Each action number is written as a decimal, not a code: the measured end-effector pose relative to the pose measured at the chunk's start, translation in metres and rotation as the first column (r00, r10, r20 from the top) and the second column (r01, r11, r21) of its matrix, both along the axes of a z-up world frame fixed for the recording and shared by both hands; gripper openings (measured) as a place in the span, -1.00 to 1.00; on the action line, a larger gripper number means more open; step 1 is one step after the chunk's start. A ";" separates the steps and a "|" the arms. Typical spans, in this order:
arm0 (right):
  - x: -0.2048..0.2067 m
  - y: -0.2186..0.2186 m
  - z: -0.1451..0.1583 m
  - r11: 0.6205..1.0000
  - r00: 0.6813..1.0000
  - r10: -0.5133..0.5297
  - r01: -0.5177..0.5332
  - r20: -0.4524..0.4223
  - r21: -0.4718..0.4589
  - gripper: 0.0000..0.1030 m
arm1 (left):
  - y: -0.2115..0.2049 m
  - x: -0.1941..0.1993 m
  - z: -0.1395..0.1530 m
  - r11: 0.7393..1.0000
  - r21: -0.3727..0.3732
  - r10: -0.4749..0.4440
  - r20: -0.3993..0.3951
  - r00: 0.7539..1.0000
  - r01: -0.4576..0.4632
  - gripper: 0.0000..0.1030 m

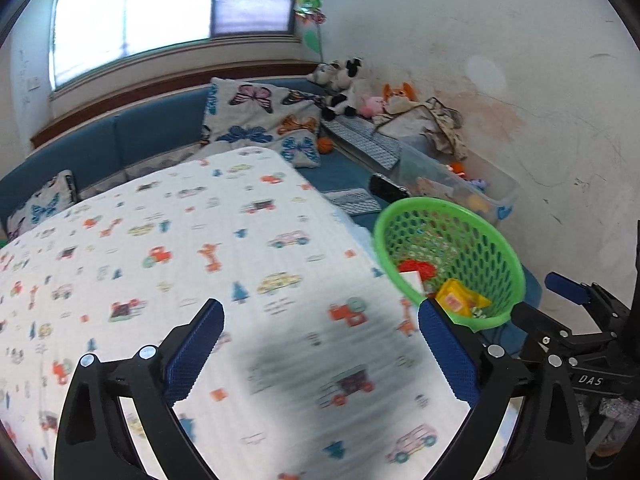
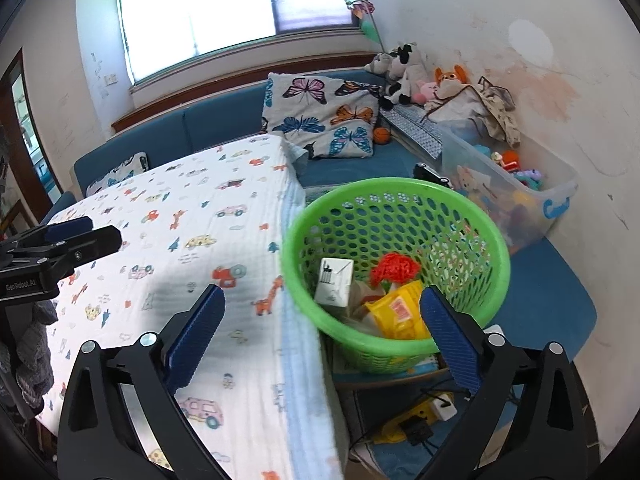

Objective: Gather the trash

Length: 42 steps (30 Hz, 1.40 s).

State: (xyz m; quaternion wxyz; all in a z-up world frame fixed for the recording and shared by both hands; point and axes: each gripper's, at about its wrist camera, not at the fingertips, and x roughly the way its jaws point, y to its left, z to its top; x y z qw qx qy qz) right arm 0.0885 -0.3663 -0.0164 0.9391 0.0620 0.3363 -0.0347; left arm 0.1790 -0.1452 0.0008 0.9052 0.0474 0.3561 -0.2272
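A green mesh basket (image 2: 394, 208) stands just right of the cloth-covered table (image 2: 192, 232). It holds a white carton (image 2: 334, 282), a yellow wrapper (image 2: 398, 312) and a red mesh scrap (image 2: 396, 268). The basket also shows in the left wrist view (image 1: 452, 220). My left gripper (image 1: 320, 344) is open and empty above the table cloth (image 1: 200, 260). My right gripper (image 2: 322, 330) is open and empty, over the table's right edge and the basket's near rim. The left gripper's body shows at the left in the right wrist view (image 2: 60, 248).
A blue sofa (image 2: 208, 124) with butterfly cushions (image 2: 324, 116) runs behind the table. Plush toys (image 2: 404, 72) and a clear toy bin (image 2: 516, 188) sit at the back right. A power strip with cables (image 2: 424, 416) lies on the floor below the basket.
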 end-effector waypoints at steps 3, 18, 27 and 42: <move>0.000 0.011 0.000 1.000 1.000 0.007 -0.007 -0.003 -0.006 0.91 | 0.013 -0.004 0.000 0.999 0.018 0.026 0.015 1.000 -0.026 0.85; -0.005 0.065 -0.004 0.997 0.998 0.062 -0.062 -0.003 -0.039 0.91 | 0.082 -0.033 -0.004 0.982 0.047 0.179 0.076 0.981 -0.183 0.86; -0.015 0.083 -0.005 0.995 0.996 0.091 -0.091 0.009 -0.031 0.91 | 0.100 -0.053 -0.003 0.969 0.058 0.232 0.130 0.964 -0.241 0.86; -0.028 0.105 0.000 0.988 0.989 0.138 -0.134 0.047 -0.076 0.91 | 0.119 -0.073 -0.003 0.955 0.058 0.279 0.162 0.947 -0.291 0.86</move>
